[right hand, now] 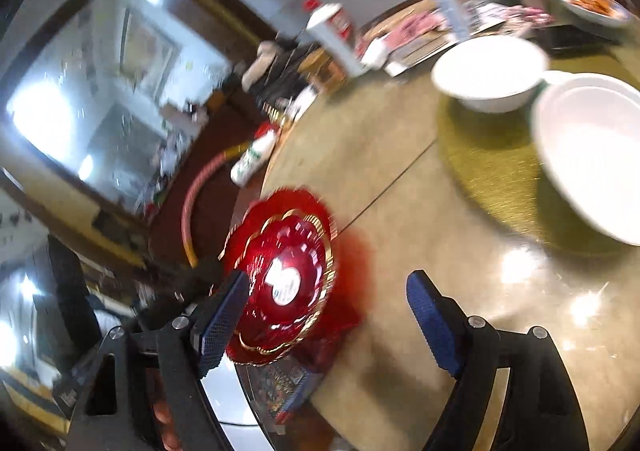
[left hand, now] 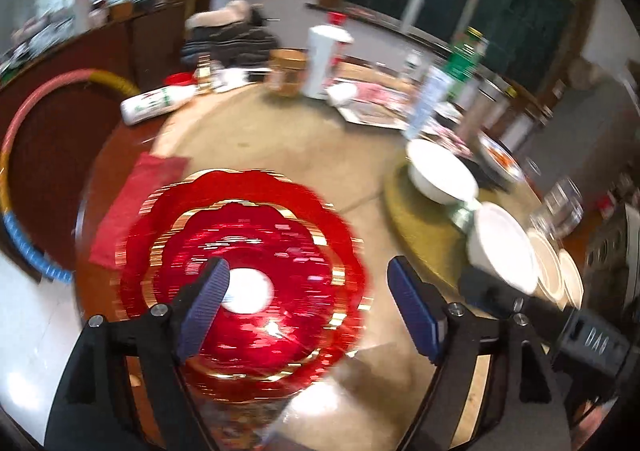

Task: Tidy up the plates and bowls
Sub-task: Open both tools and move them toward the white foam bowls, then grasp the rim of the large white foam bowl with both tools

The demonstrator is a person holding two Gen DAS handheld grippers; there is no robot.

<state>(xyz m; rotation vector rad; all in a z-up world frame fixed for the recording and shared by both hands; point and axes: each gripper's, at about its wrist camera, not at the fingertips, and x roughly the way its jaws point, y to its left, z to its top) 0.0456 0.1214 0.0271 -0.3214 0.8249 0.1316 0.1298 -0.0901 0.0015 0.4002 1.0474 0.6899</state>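
Red scalloped plates [left hand: 256,275] are stacked on the round tan table [left hand: 280,139], at its near edge. Two white bowls [left hand: 440,171] are seen at 2 o'clock on a gold mat [left hand: 420,219]. Left gripper [left hand: 308,291] and right gripper [right hand: 328,315]: fingers apart, nothing held. Clutter lines the far rim.

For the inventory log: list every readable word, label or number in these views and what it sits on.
"DAQ": black housing of the right tongs, seen from the left wrist; my best reading.
White bottle lying on the table: green print, blurred.
Green-labelled bottle: blurred.
Red plates, white centre sticker: unreadable.
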